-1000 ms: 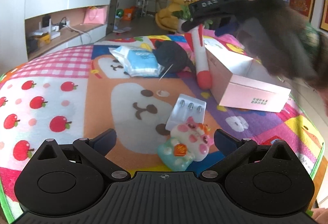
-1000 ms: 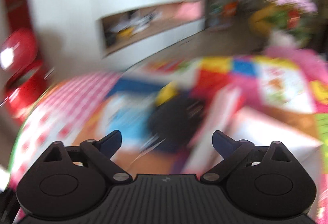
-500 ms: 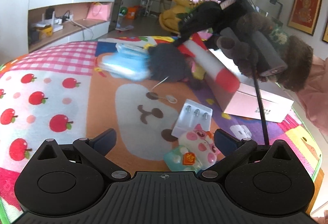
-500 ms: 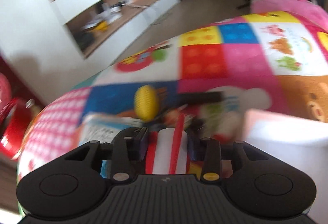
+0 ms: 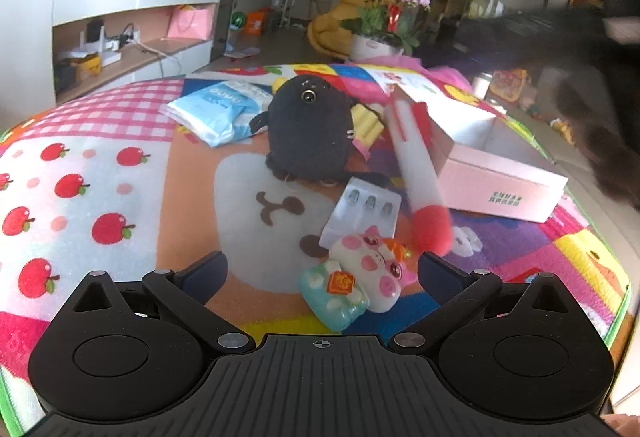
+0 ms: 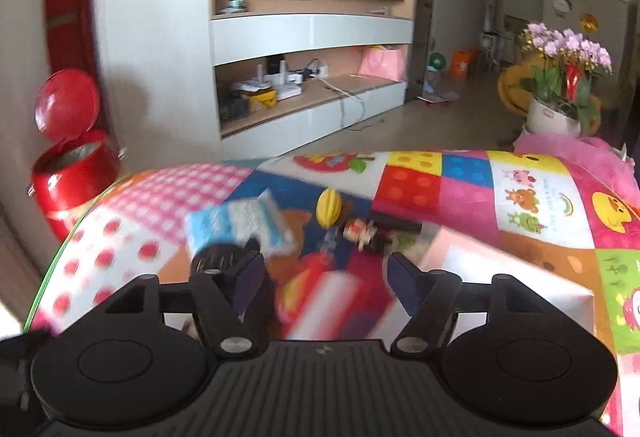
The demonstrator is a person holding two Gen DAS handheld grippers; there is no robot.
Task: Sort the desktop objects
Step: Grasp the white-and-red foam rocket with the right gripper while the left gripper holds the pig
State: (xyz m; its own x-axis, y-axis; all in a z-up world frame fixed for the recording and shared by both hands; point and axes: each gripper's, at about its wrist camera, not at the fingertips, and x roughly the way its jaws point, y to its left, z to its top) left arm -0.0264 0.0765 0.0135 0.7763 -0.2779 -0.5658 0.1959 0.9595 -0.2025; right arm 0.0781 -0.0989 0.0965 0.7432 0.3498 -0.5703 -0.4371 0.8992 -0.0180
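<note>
A red-and-white tube (image 5: 416, 173), blurred, leans against the pink box (image 5: 500, 181), red end nearest me. My left gripper (image 5: 323, 271) is open low over the mat, and a pig toy (image 5: 370, 269) lies just ahead of its right finger. In the right wrist view my right gripper (image 6: 326, 269) has its jaws opening. The blurred tube (image 6: 320, 297) is below them, between the fingers, and the pads do not press on it. A dark blurred sleeve (image 5: 600, 141) fills the upper right of the left wrist view.
A black plush (image 5: 310, 129), a blue tissue pack (image 5: 216, 113) and a clear case (image 5: 362, 211) lie on the colourful mat (image 5: 120, 177). A yellow toy (image 6: 329, 212) and a small figure (image 6: 360, 231) lie behind the tube. A red bin (image 6: 72, 165) stands off the table's left.
Half a second ago my right gripper was shut on the tube and held it up. Now its jaws have parted and the tube rests against the box. The right hand has pulled back.
</note>
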